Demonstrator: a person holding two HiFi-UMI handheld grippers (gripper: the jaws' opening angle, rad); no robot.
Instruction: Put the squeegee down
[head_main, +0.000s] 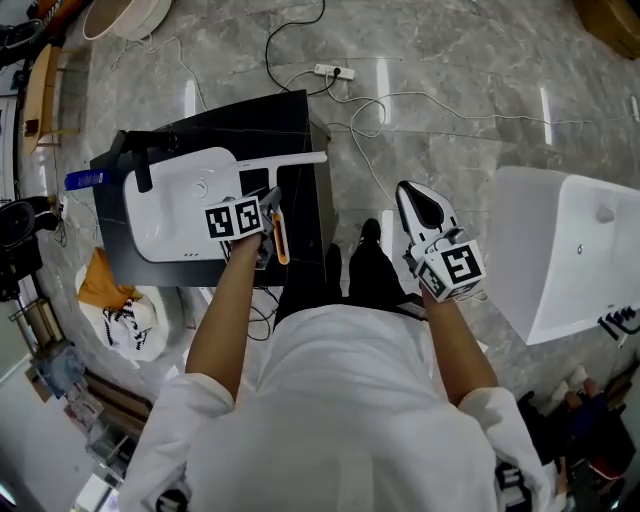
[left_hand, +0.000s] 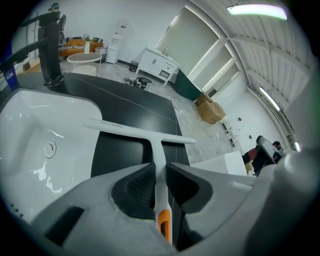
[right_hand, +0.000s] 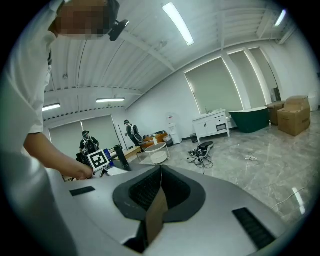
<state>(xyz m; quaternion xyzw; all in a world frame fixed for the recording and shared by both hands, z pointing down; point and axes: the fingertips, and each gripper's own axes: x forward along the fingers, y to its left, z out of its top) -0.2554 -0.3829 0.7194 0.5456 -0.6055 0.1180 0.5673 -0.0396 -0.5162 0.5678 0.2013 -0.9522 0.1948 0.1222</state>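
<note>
Two fingers (left_hand: 137, 186) of the left gripper (left_hand: 159, 169) clenched on the white shaft of the squeegee (left_hand: 135, 131), blade bar out over the black table (left_hand: 135, 106) beside the sink (left_hand: 30, 135), seemingly ready for setting down; right gripper (right_hand: 160, 171) closed with only a brownish strip (right_hand: 157, 210) at its seam, held aside over the floor (head_main: 450, 120) as unneeded.

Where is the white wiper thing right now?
At the head view's left, the white T-shaped plastic squeegee is clamped in the left gripper, over the black countertop beside the white sink basin.
</note>
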